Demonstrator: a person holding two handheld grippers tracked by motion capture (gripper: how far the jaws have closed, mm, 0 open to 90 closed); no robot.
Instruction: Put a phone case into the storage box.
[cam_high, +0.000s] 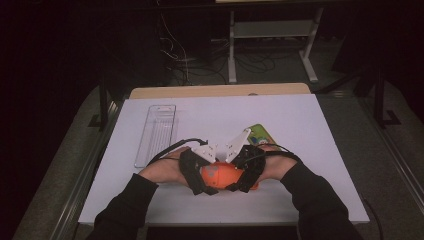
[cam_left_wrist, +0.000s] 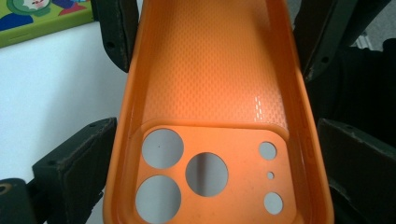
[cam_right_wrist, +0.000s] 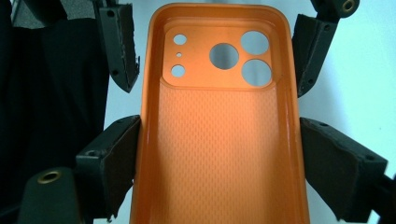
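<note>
While the clear tray lies untouched at the far left of the white table, the work sits at the near middle, where the orange phone case hangs just above the surface between both hands. At its camera-cutout end, the left gripper straddles the two long rims without clamping: in the right gripper view a sliver of table shows between one far pad and the rim. The right gripper has the plain end pinched, a pad flat against each rim. To do this well, I judge the left jaws should meet both rims squarely and gently, since the soft shell would bow. A green printed slab waits just behind, at right.
</note>
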